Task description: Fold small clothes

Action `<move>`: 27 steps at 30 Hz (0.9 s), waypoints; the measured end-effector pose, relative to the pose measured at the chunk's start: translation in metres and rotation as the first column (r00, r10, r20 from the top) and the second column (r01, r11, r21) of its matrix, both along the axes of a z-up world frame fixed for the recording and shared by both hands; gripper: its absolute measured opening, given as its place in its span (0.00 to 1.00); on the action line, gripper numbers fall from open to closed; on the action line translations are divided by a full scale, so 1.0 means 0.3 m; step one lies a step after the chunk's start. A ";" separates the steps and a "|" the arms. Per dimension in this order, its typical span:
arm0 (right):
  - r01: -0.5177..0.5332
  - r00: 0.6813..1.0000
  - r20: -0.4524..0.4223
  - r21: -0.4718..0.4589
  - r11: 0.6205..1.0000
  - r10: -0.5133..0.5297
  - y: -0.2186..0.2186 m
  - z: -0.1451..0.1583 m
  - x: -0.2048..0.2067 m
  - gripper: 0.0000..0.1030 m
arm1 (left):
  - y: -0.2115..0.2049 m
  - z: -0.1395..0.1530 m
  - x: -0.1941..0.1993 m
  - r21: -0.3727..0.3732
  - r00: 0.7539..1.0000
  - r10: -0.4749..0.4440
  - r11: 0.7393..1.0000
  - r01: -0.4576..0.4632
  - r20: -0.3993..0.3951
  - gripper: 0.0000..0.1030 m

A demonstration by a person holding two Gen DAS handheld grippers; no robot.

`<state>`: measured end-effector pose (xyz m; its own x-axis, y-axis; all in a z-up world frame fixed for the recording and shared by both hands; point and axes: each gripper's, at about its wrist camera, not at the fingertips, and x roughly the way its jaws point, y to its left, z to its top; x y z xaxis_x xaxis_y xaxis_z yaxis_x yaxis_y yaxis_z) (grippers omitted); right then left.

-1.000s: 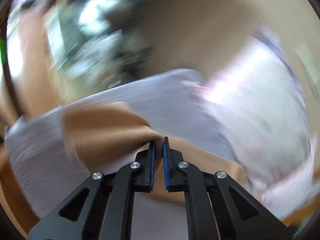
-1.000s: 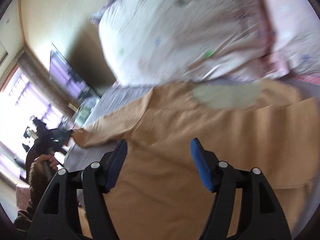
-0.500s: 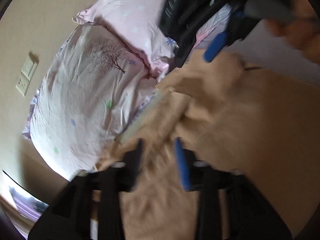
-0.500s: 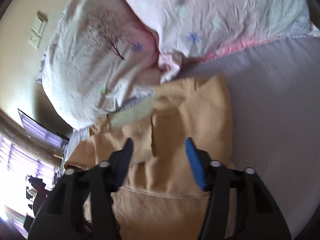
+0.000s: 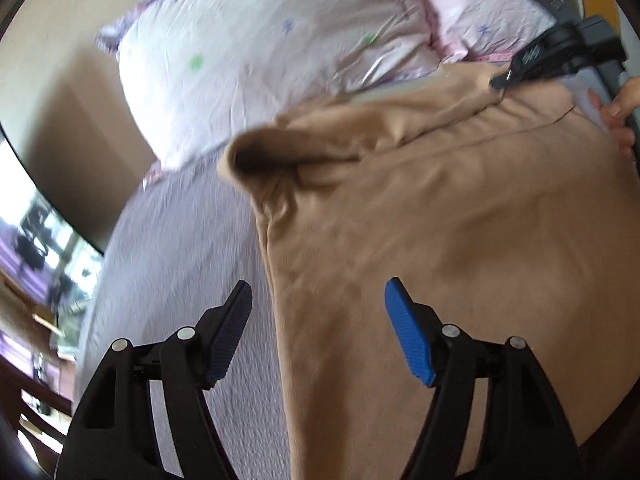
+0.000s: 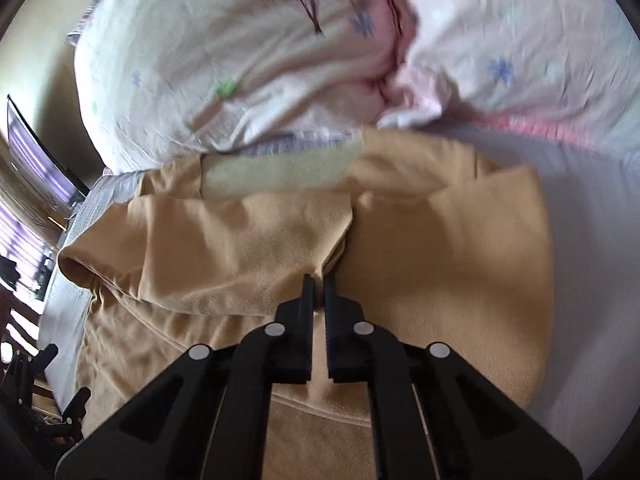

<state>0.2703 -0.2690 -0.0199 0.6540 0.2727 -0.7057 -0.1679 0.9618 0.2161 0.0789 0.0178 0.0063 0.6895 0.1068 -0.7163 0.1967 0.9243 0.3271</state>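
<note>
A tan garment (image 5: 440, 220) lies spread on the lilac bed sheet (image 5: 168, 248). My left gripper (image 5: 318, 320) is open and empty, hovering over the garment's left edge. A sleeve (image 5: 256, 156) lies folded across the garment, its open cuff pointing left. In the right wrist view the garment (image 6: 440, 248) fills the middle, with a pale collar band (image 6: 276, 172) at the far edge. My right gripper (image 6: 319, 280) is shut on the garment's folded-over sleeve edge (image 6: 332, 256). It also shows in the left wrist view (image 5: 556, 56), at the far right.
Two pink-and-white pillows (image 6: 248, 60) (image 6: 520, 40) lie just beyond the garment. A dark TV screen (image 5: 76, 200) stands to the left of the bed. The person's fingers (image 5: 620, 108) show at the right edge. The left gripper's tips (image 6: 48, 392) show low left in the right wrist view.
My left gripper has let go of the sleeve and opened, pulling back over the garment's left edge. My right gripper has moved onto the garment and closed on the folded sleeve edge.
</note>
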 end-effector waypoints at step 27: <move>-0.495 0.868 -0.069 -0.027 0.869 0.492 0.248 0.077 -0.594 0.98 | 0.231 0.136 -0.206 -0.302 0.999 0.032 0.953 -0.021 0.033 0.97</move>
